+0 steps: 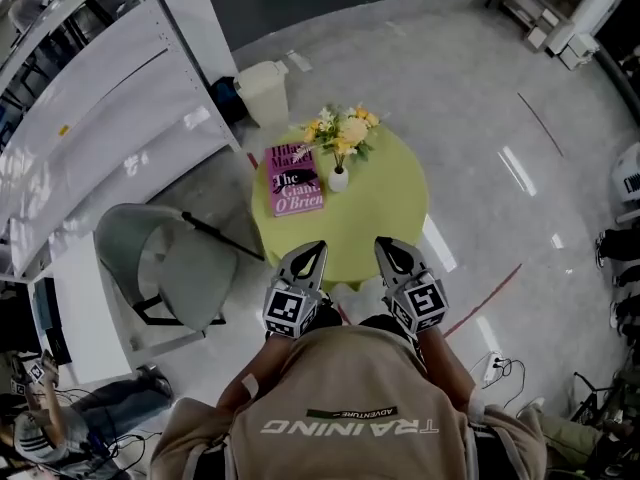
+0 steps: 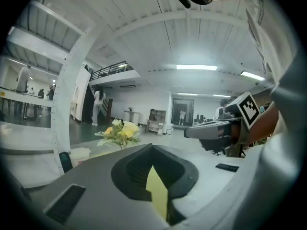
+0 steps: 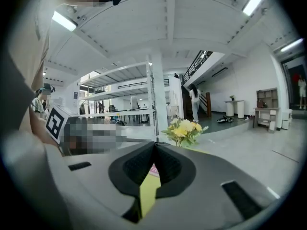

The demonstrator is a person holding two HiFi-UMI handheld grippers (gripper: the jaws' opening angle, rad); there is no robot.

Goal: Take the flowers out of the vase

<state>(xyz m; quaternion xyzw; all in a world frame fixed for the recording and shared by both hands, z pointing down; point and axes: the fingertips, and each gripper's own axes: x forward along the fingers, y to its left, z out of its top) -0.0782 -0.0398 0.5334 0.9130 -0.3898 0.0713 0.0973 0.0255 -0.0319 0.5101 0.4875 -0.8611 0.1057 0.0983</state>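
While the left gripper (image 1: 318,246) and right gripper (image 1: 384,244) hover clenched and empty, the flowers (image 1: 342,131) stand upright in the vase (image 1: 339,179) ahead. The left looks slightly nearer.

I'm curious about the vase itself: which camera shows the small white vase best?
The head view: it shows the whole small white vase standing on the round yellow-green table. Both gripper views show only its yellow flowers; the vase itself is hidden there.
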